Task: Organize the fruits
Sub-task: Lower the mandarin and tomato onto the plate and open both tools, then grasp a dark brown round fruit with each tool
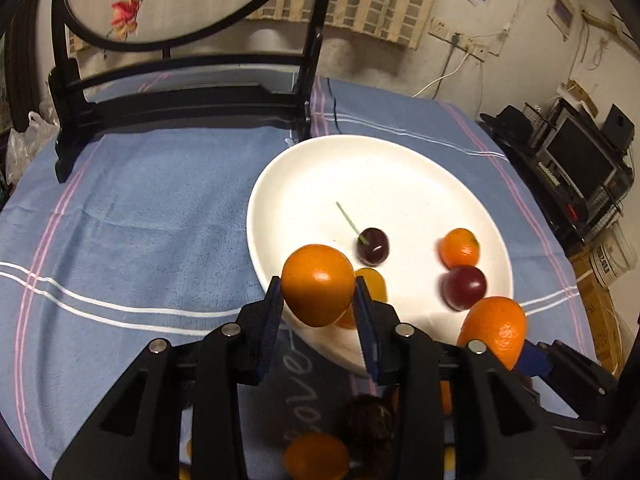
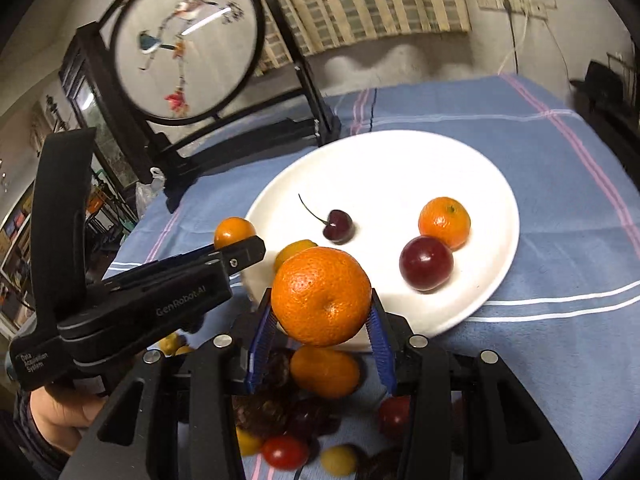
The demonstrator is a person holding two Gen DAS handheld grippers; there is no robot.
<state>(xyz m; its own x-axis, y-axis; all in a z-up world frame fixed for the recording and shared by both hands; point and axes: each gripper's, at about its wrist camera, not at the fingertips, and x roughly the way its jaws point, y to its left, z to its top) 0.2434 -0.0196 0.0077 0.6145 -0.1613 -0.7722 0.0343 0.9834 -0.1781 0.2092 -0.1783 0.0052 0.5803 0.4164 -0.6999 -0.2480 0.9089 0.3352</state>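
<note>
Two tools are each clamped on a piece of orange fruit above the near edge of a white plate (image 2: 400,152). The left tool (image 1: 317,292) grips a smooth kumquat (image 1: 318,284) between its blue-ribbed fingers (image 1: 272,312), held over the plate's near-left rim. The right tool (image 2: 322,312) pinches a larger, dimpled mandarin (image 2: 322,296) between its own blue pads (image 2: 260,340), also just off the near rim; in the left wrist view that mandarin shows at the lower right, with a blue pad behind it.

On the plate lie four fruits: a dark cherry (image 2: 338,226) with a long green stem near the middle, a small mandarin (image 2: 445,222) toward the right, a red grape-like fruit (image 2: 426,264) touching its near side, and a small yellow-orange fruit (image 2: 292,252) at the near-left edge, partly hidden behind the held mandarin.

The plate rests on a blue cloth (image 2: 540,240) with white and pink stripes covering the tabletop. Below the tools, on the cloth near the camera, sits a loose cluster of fruit: another orange kumquat (image 2: 324,372), a red cherry tomato (image 2: 285,452), small yellow fruits (image 2: 339,460) and some dark, rough-skinned pieces (image 2: 260,412) too blurred to identify.

At the far left of the tabletop stands a black wooden frame holding a round embroidered screen (image 2: 184,40). Behind it a striped mat (image 2: 360,0) hangs on the wall.
</note>
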